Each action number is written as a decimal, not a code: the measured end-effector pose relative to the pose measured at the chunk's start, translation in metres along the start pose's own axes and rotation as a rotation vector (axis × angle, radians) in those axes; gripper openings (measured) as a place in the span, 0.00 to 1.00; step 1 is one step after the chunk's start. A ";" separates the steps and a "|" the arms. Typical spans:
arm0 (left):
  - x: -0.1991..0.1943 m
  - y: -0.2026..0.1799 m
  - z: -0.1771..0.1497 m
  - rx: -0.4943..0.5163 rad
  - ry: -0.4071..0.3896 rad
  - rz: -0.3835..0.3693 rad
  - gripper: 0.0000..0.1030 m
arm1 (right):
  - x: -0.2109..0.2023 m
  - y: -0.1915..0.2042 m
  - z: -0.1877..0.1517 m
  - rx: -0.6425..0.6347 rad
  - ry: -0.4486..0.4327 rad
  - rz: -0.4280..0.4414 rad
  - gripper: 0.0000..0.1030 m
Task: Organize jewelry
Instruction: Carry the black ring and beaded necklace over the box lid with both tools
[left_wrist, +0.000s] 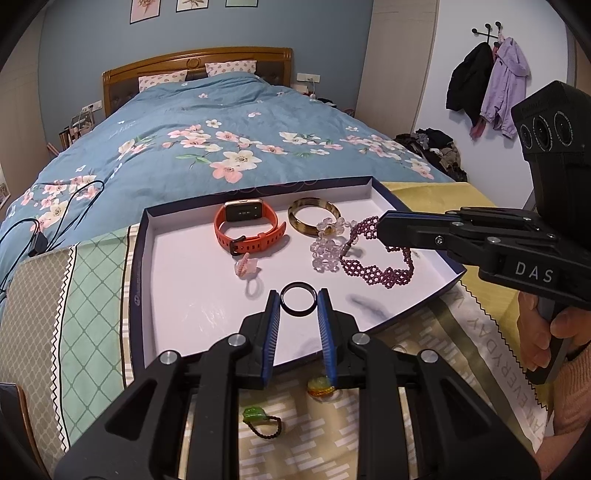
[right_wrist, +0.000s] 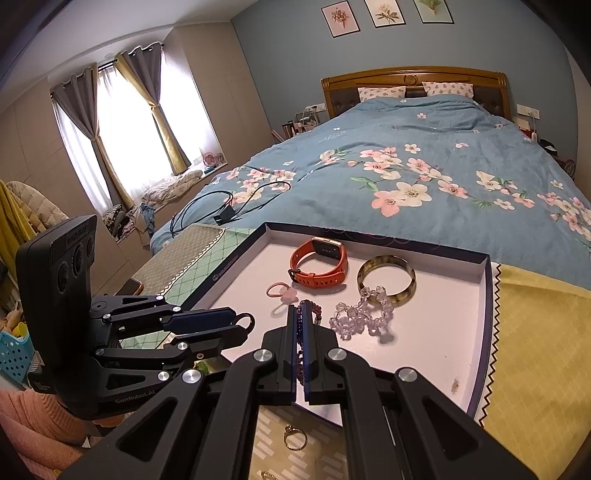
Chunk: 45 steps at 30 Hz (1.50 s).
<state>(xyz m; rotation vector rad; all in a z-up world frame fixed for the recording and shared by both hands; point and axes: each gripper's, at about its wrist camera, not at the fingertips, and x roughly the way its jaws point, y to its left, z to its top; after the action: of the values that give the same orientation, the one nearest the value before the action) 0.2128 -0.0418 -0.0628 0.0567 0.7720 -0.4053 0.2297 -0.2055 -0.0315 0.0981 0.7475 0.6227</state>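
Left wrist view first: my left jaws (left_wrist: 298, 301) pinch a thin black ring (left_wrist: 298, 301) by its rim, holding it just above the white floor of the tray (left_wrist: 177, 295). Beyond those jaws and a little to their left sit a small pink ring (left_wrist: 245, 266) and the orange watch (left_wrist: 248, 229); straight ahead and to the right lie the amber bangle (left_wrist: 314, 216) and the clear bead bracelet (left_wrist: 327, 245). Further right, my right jaws (left_wrist: 380, 227) are clamped shut on one end of the purple bead bracelet (left_wrist: 376, 266), whose loop already rests in the tray. So four pieces look settled and two are arriving. Still outside, below my jaws on the cloth, are a green hair tie (left_wrist: 258, 417), a yellow-green charm (left_wrist: 321, 386) and a gold ring (right_wrist: 294, 437). I judge I am past halfway.
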 end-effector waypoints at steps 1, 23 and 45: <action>0.001 0.001 0.000 -0.003 0.002 0.000 0.20 | 0.000 0.000 0.000 -0.001 0.001 0.001 0.01; 0.017 0.009 0.006 -0.018 0.020 0.032 0.20 | 0.021 -0.004 0.004 0.003 0.035 -0.002 0.01; 0.052 0.020 0.011 -0.051 0.081 0.050 0.20 | 0.038 -0.029 0.006 0.067 0.063 -0.048 0.01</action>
<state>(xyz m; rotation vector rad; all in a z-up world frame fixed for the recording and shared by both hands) 0.2608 -0.0430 -0.0923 0.0447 0.8589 -0.3367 0.2692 -0.2070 -0.0587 0.1226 0.8297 0.5571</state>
